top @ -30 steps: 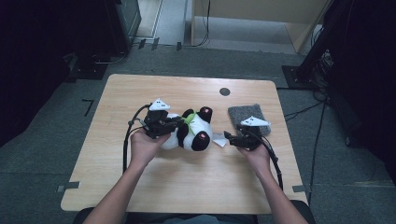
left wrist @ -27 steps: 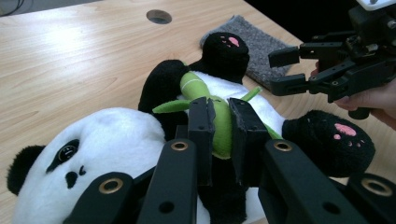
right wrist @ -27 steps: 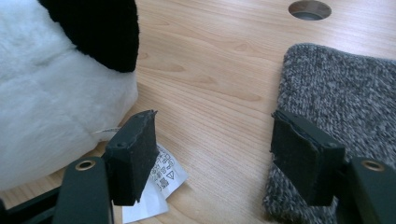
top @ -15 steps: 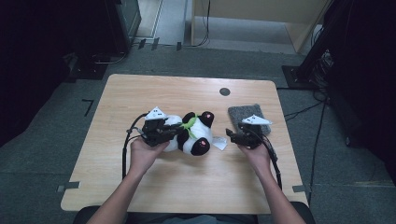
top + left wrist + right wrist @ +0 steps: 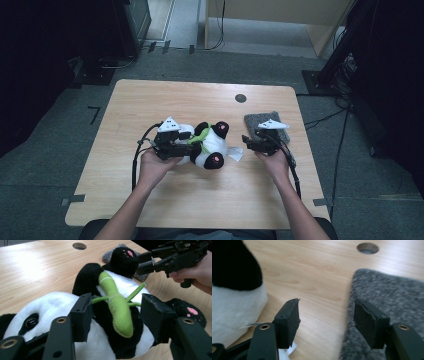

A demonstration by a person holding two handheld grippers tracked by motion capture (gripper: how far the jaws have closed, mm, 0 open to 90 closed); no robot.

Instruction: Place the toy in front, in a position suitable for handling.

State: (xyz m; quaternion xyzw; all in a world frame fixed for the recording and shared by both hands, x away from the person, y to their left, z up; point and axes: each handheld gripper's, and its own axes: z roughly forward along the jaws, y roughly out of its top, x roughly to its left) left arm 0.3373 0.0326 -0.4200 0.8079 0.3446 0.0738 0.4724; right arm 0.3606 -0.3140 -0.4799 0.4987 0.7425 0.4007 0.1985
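Two forearms enter from the near edge of the table (image 5: pixel 150 95), each hand holding tongs. The left tongs (image 5: pixel 115 315) stand wide, their jaws set on either side of the panda (image 5: pixel 207 147) and over its chest; the pads do not press the plush, and a gap shows on each side. Between these jaws lies the green bamboo stick (image 5: pixel 116 303) sewn to the panda's front, running away from the camera, with thin green stalks (image 5: pixel 135 292) crossing it. The panda lies on its back near the table's middle, its white head at the left tongs' side, an eye (image 5: pixel 31 322) visible beside the left jaw, and its black feet with pink pads (image 5: pixel 192 311) turned toward the right tongs. The right tongs (image 5: pixel 325 317) are also wide and hold nothing; they hover low over the wood, just beside the panda's white flank (image 5: pixel 234 312), not touching it. A white tag (image 5: pixel 235 154) lies on the table between the panda and the right tongs, partly under the left-hand jaw in the right gripper view. The other jaw stands over the edge of a grey felt pad (image 5: pixel 392 295). Farther off, a round hole (image 5: pixel 240 98) sits in the tabletop.
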